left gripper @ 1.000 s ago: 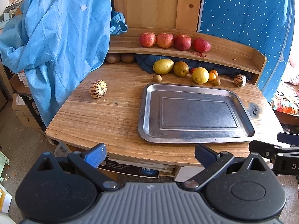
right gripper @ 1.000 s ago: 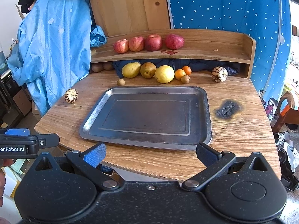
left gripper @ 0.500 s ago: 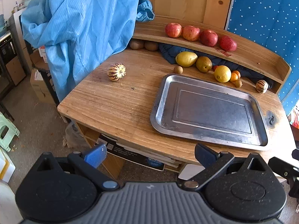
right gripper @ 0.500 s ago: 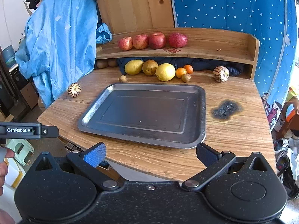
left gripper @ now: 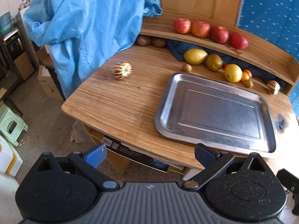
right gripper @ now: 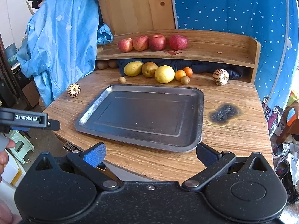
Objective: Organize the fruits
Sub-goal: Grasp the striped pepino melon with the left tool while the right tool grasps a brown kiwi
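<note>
The broad wooden bench is lying ahead of both sets of fingers, with a blue dotted curtain and a pale blue coat hanging behind and to the left of it. A rectangular grey metal tray is sitting empty on the bench just beyond the right gripper, whose blue-padded fingers are standing wide apart and holding nothing. The left gripper is hovering off the bench's near left corner, its fingers likewise spread and empty, with the tray ahead and to the right of them. A raised curved wooden shelf is running along the far edge, carrying four red apples in a row. Beneath the shelf, beyond the tray, a yellow mango, a brownish pear, a yellow lemon, two small oranges and two small brown round fruits are sitting close together. One striped cream-and-purple round fruit is resting far right of the right fingers, and another striped fruit is lying alone far ahead of the left fingers, well apart from the tray. A dark scorch mark is showing on the bench just right of the tray.
</note>
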Motion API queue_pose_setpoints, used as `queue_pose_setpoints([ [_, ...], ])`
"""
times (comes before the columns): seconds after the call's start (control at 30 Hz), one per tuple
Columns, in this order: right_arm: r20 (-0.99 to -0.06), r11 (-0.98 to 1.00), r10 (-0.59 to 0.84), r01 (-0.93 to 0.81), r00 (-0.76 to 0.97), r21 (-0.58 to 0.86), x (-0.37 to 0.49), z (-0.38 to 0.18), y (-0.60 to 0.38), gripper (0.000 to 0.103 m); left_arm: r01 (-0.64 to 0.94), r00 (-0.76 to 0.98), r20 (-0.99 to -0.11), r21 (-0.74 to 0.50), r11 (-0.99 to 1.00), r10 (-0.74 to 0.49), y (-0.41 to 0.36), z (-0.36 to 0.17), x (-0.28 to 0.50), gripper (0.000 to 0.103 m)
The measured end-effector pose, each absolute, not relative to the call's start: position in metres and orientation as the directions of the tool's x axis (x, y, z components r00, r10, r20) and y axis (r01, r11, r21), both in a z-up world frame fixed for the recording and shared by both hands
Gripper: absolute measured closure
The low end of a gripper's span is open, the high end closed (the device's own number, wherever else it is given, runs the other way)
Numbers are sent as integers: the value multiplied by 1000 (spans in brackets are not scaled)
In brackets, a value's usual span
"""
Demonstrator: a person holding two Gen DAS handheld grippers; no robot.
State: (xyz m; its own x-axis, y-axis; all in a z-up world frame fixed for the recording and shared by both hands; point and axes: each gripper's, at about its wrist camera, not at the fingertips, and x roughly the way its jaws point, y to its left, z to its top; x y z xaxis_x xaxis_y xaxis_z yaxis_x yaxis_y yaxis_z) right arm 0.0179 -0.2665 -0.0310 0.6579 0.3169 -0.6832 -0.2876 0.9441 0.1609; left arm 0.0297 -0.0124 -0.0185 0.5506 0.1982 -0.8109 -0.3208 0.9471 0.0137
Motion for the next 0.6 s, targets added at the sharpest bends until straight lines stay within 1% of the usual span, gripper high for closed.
queue_pose_setpoints([
  [0.27, -696, 948, 297, -291, 653, 131, 46, -38, -238, 1, -374, 528, -825, -14, 927, 201, 26, -33, 68, 1],
  [0.43, -705, 959, 268, -254, 656, 128, 81, -41, -205, 1, -353, 503, -846, -16, 935, 176, 64, -39, 116, 1],
  [0.6, -719, 959, 267, -248, 642, 135, 113, -48, -156, 1, -323, 518, -842, -32, 946, 149, 106, -45, 156, 1],
])
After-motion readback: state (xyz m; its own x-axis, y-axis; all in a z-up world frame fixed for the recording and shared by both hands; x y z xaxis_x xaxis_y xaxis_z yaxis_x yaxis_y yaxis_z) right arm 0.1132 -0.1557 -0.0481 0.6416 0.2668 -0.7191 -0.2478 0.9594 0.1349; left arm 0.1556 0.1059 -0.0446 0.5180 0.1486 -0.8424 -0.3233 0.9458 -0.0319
